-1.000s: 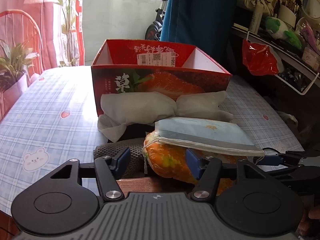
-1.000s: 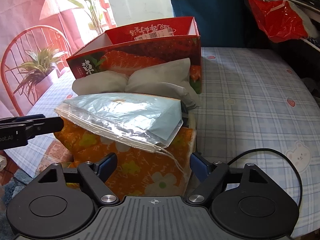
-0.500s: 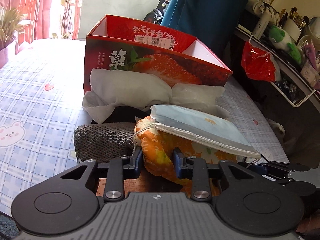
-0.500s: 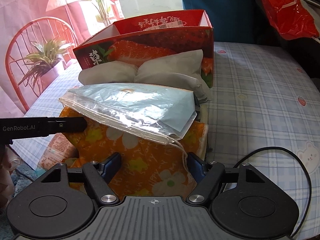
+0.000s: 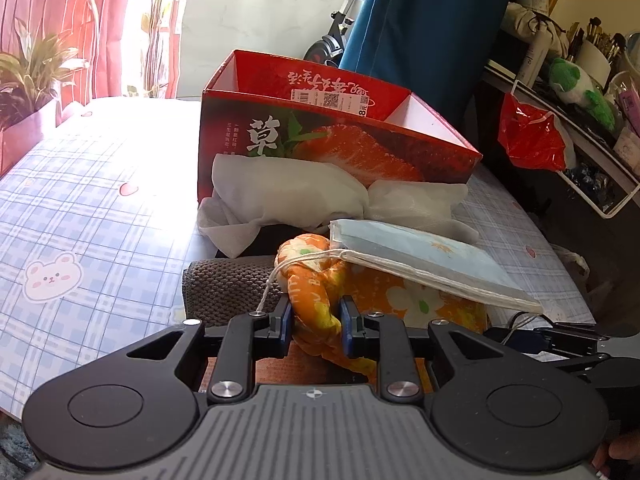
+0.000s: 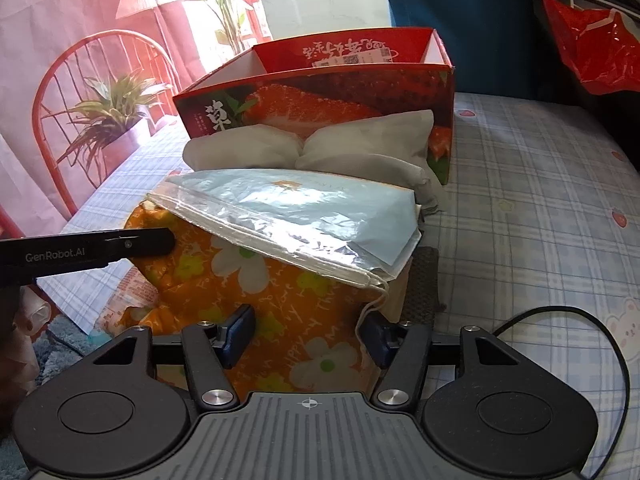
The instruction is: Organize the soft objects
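With our left gripper (image 5: pixel 314 326) closing on a bunched corner of the orange flower-print cloth (image 5: pixel 312 300) and our right gripper (image 6: pixel 308 336) closing around its opposite edge, not yet pinching, the cloth's long axis runs crosswise between them, just before the open red strawberry-print cardboard box (image 5: pixel 320 136).
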`<action>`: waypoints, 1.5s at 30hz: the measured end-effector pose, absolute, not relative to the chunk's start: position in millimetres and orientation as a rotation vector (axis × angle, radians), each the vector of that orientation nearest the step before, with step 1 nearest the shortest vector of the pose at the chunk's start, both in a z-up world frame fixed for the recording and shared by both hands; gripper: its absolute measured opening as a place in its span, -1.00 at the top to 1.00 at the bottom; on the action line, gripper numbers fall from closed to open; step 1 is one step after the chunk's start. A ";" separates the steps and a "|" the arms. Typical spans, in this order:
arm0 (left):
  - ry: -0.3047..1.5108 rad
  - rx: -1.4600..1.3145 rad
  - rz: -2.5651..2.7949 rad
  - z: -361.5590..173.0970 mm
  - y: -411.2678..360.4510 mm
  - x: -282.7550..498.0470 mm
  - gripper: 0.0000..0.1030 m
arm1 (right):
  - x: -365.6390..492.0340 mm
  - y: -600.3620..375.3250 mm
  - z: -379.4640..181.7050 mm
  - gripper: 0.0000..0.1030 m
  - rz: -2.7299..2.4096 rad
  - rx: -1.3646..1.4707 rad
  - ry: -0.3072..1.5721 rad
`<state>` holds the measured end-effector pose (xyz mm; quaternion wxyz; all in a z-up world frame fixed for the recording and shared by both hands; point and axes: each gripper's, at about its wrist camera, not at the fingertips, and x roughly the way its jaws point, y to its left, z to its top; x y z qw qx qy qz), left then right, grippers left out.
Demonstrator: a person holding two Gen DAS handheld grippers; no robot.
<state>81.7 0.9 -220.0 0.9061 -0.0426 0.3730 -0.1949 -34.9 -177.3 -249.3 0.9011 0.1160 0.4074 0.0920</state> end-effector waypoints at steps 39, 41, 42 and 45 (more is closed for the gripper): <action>0.802 -0.102 -0.326 -228.7 12.8 84.4 0.49 | -50.9 -182.6 -228.5 0.05 0.183 0.267 0.847; 0.806 -0.099 -0.326 -229.9 12.4 84.6 0.49 | -42.9 -189.3 -238.4 0.05 0.162 0.307 0.873; 0.807 -0.099 -0.327 -230.5 12.4 84.8 0.49 | -39.6 -192.9 -242.6 0.01 0.154 0.328 0.884; 0.810 -0.095 -0.326 -231.4 11.8 85.5 0.48 | -31.3 -201.6 -255.6 -0.06 0.151 0.395 0.914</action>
